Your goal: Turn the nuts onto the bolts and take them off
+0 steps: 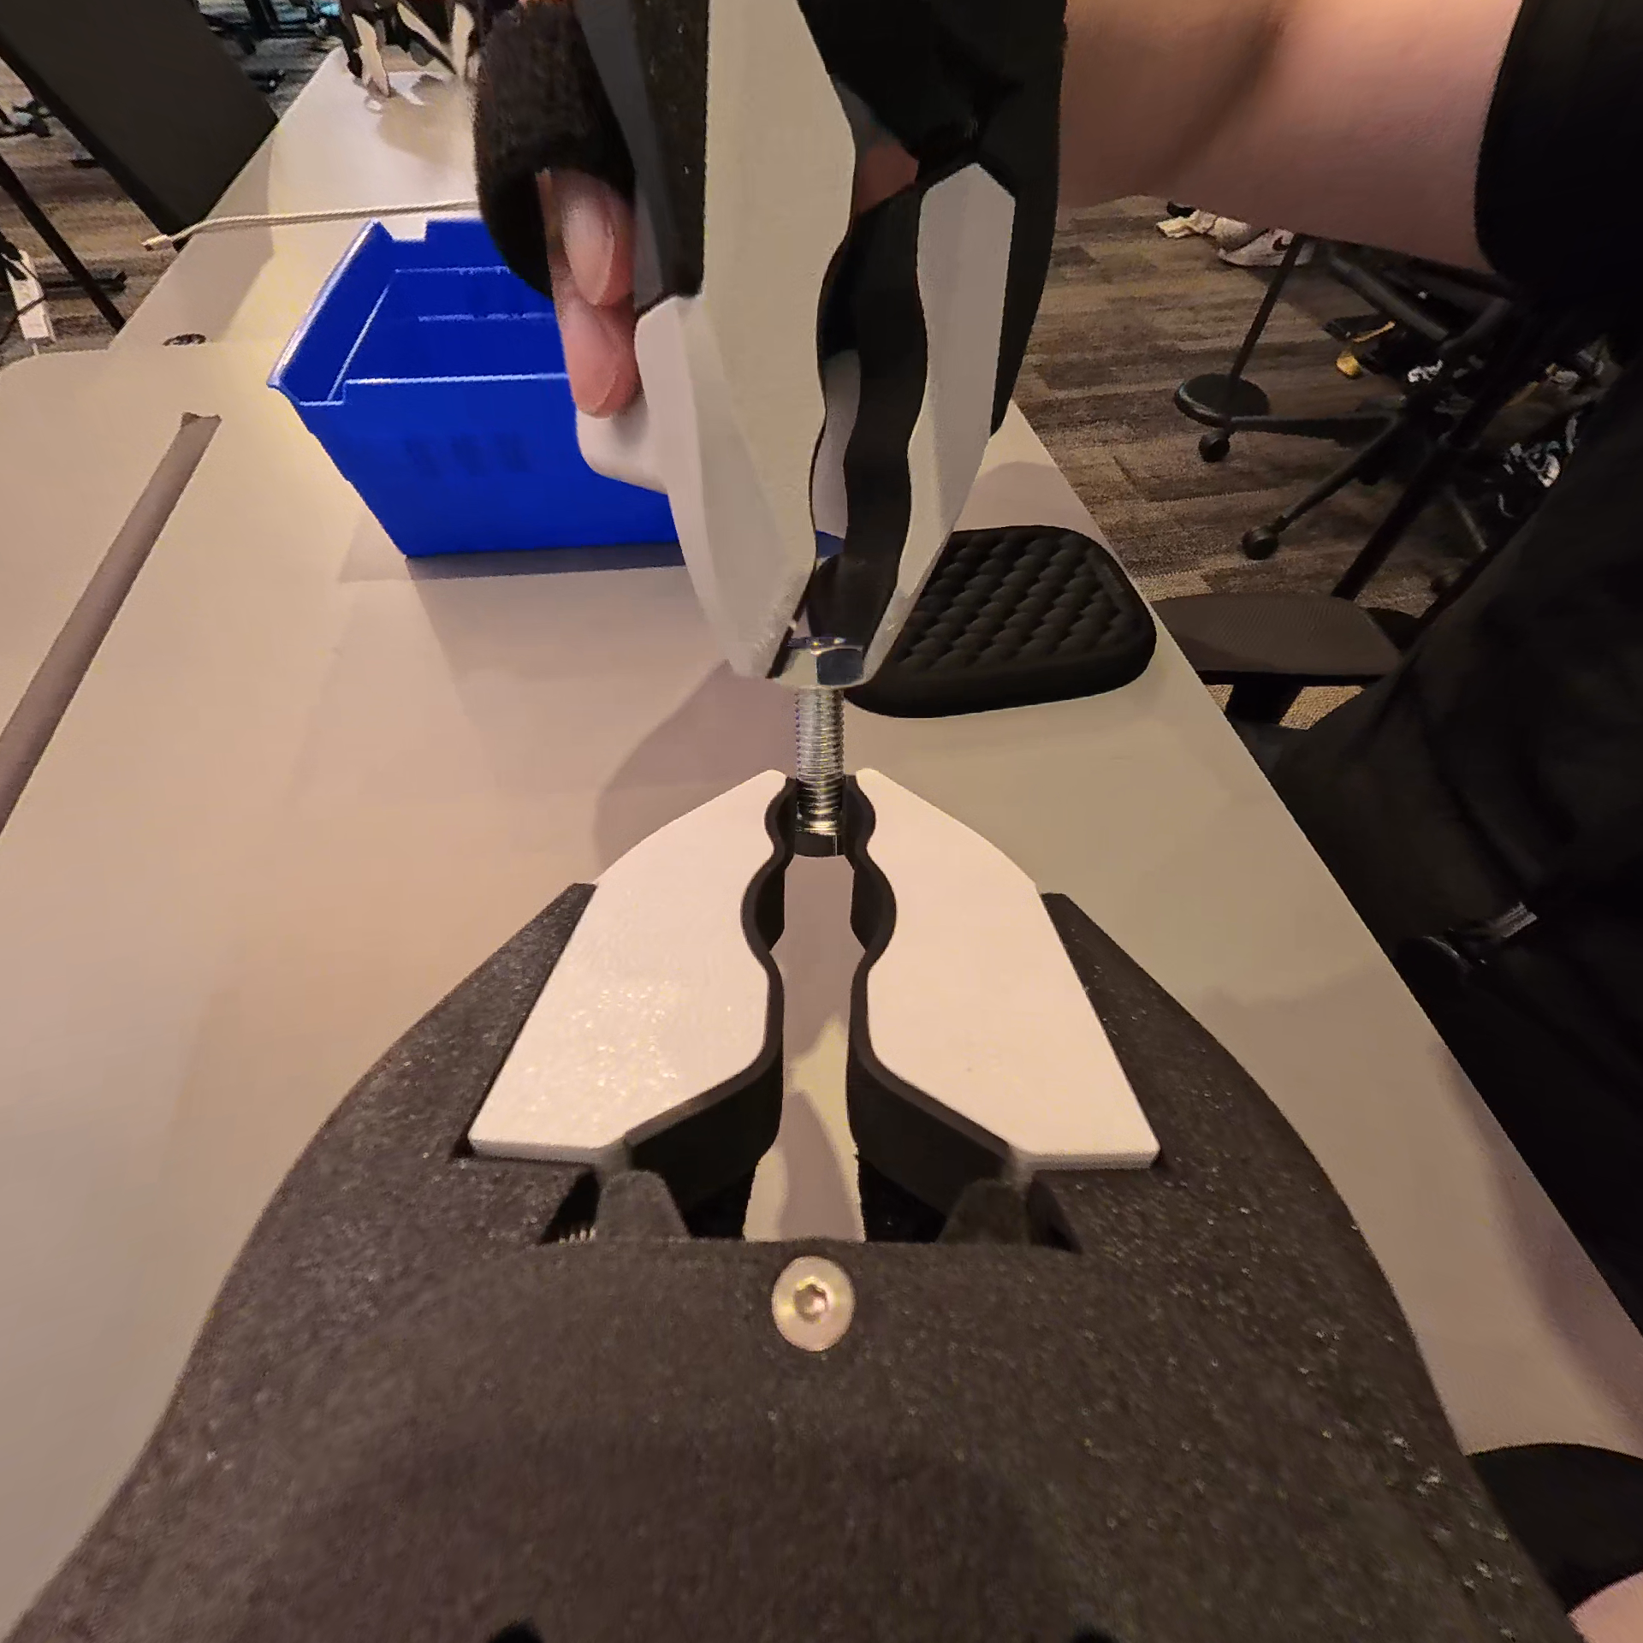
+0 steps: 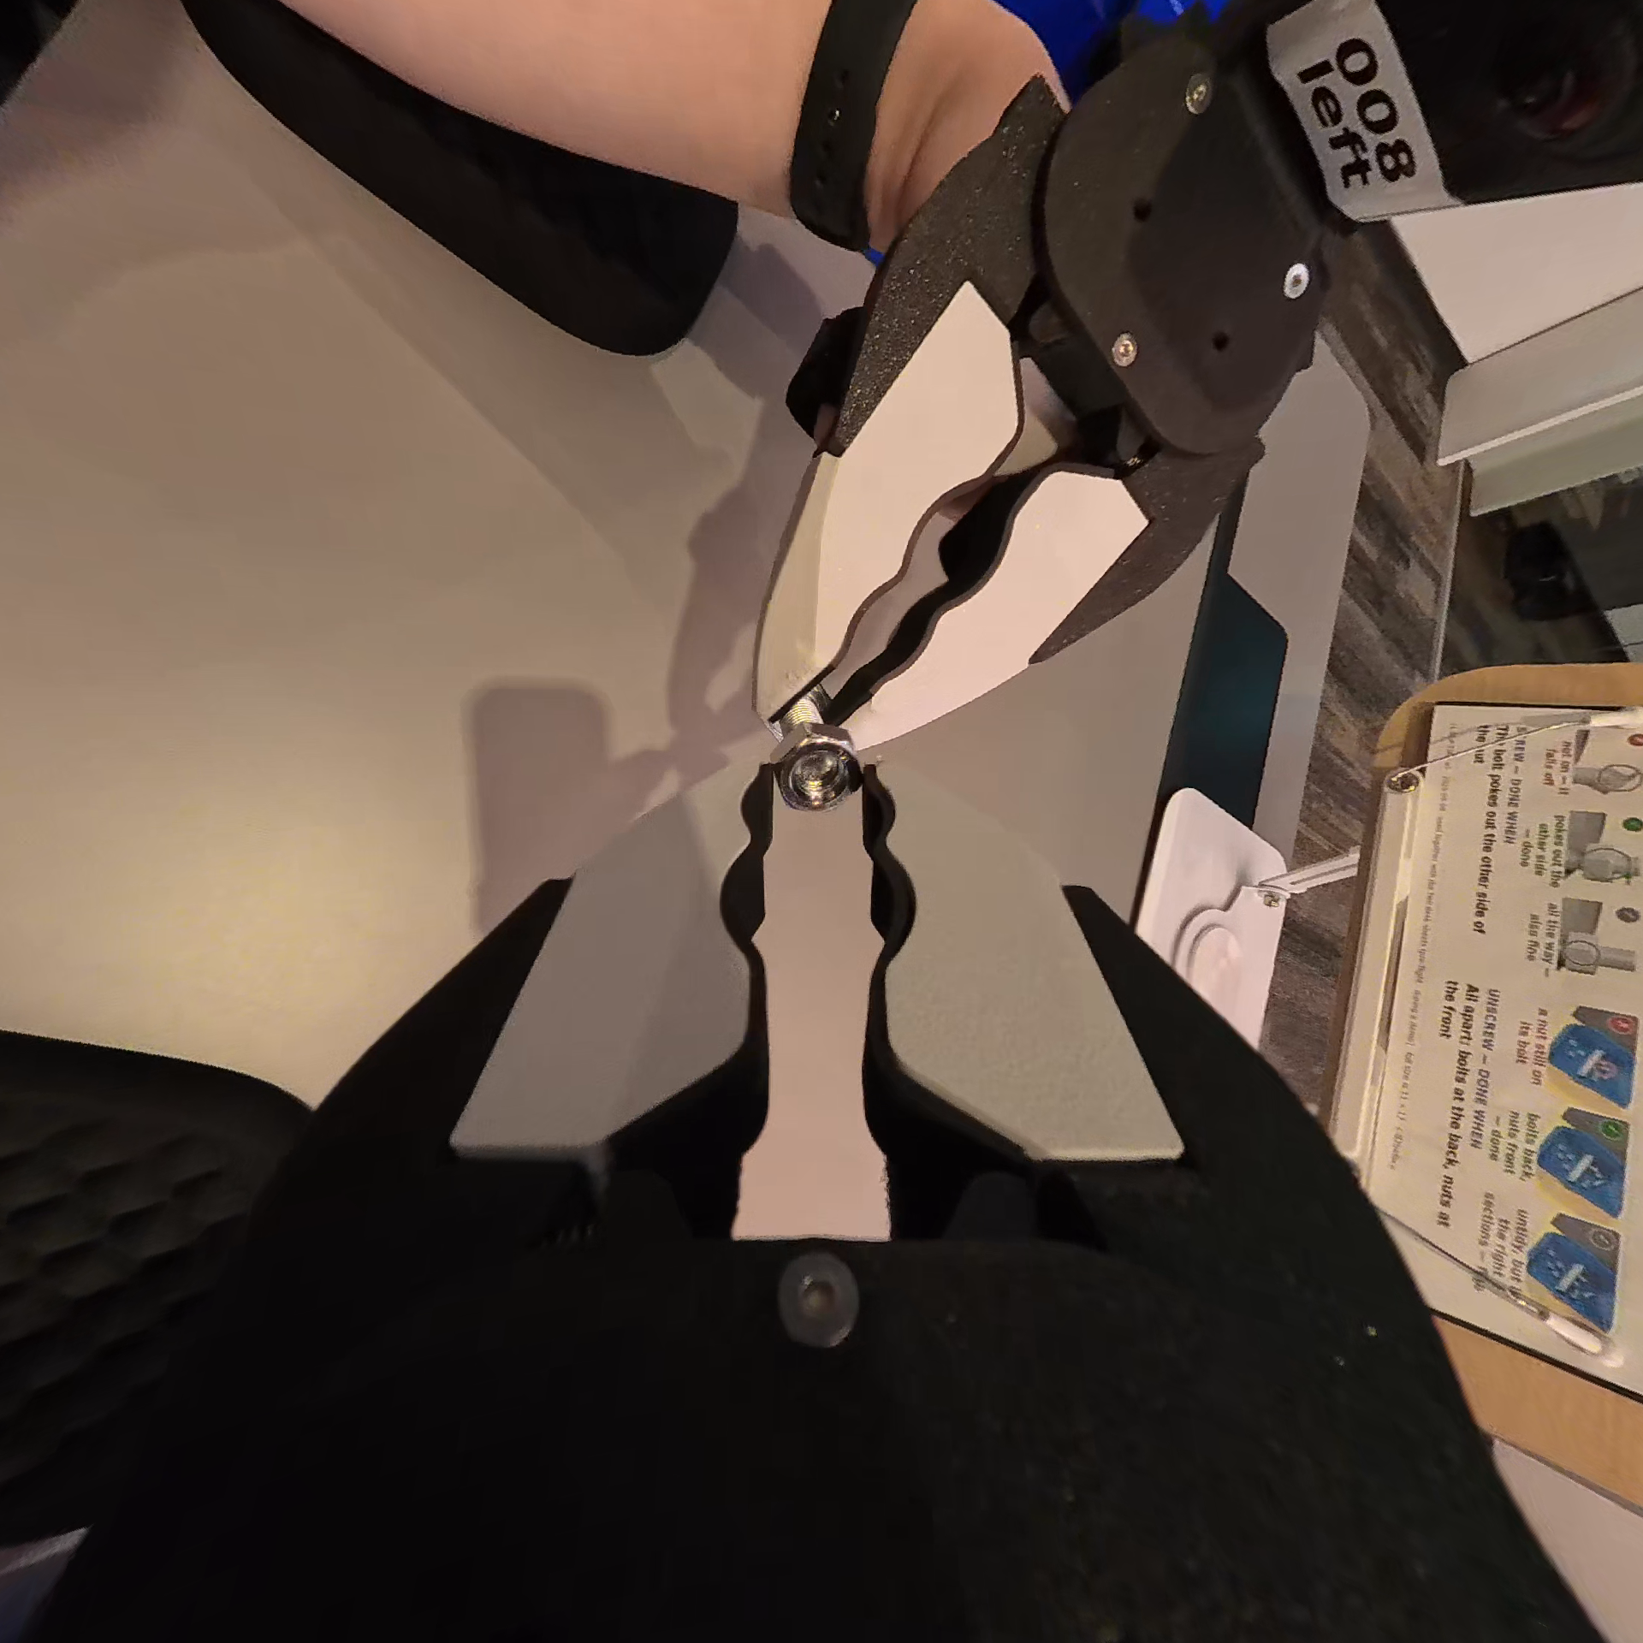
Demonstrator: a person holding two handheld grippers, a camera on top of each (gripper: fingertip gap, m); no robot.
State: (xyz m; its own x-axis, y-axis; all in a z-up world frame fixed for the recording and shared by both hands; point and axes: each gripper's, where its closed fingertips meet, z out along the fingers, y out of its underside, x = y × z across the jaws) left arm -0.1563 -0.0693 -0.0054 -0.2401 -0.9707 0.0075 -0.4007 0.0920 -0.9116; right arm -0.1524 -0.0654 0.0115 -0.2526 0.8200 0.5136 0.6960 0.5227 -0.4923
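Note:
A silver bolt [image 1: 819, 742] stands upright above the grey table [image 1: 356, 711], held between both grippers. My left gripper [image 1: 820, 805] is shut on the bolt's lower end, at a hex piece that its fingers largely hide. My right gripper [image 1: 822, 660] comes down from above and is shut on the hex nut [image 1: 822, 662] at the bolt's top end. In the right wrist view my right gripper [image 2: 813, 784] clamps the nut [image 2: 813, 778], seen end-on with a shiny round centre. The left gripper [image 2: 813, 711] reaches in from the upper right and holds the threaded shaft [image 2: 803, 711].
A blue plastic bin [image 1: 462, 400] stands on the table behind the grippers. A black textured pad [image 1: 1022, 613] lies at the table's right edge. A cardboard sheet with an instruction card [image 2: 1511, 1022] and a white plate [image 2: 1218, 907] lie to the right. Office chairs [image 1: 1334, 400] stand beyond the edge.

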